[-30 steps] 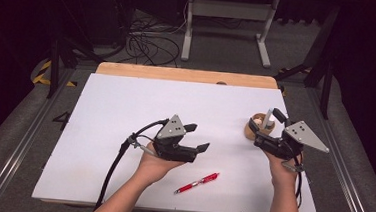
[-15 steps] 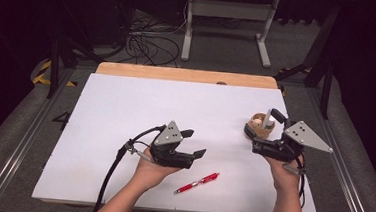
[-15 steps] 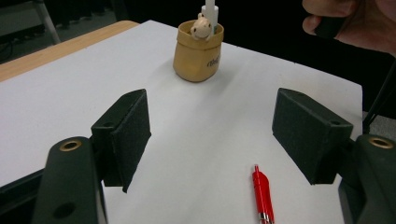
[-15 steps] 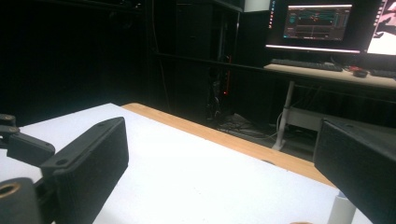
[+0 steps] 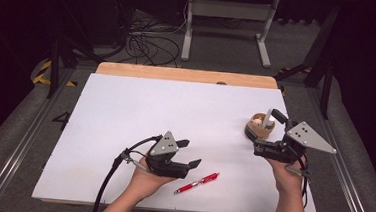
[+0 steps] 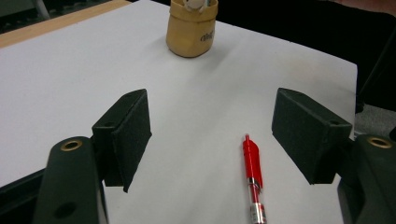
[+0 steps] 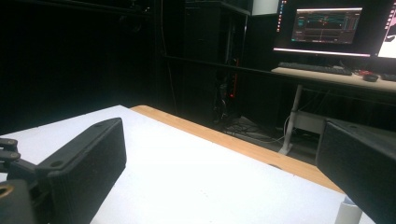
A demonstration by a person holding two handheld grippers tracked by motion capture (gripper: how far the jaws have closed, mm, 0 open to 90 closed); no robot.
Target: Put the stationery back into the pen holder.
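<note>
Left gripper low over white table sheet, jaws spread apart, nothing between pads. In left gripper view, red pen lay flat on sheet just inside right-hand jaw, nearer that pad than the other, untouched, tip pointing away from camera. Same red pen in high view sat just right of left gripper, near front edge of sheet, angled up toward the right. Left hand cupped under gripper body, black cable trailing off toward front-left.

Right gripper at right side of sheet, jaws just been opening, now wide, nothing clamped between. One jaw reached up beside tan cup, other jaw low at cup's near side; contact with cup could not be told. White stick-like item stood inside cup. Grey three-cornered plate on top of right gripper, right hand below. In right gripper view, both jaws far apart, wooden table edge and lit monitor beyond.

In left gripper view, tan cup stood upright well beyond pen, far end of sheet.
</note>
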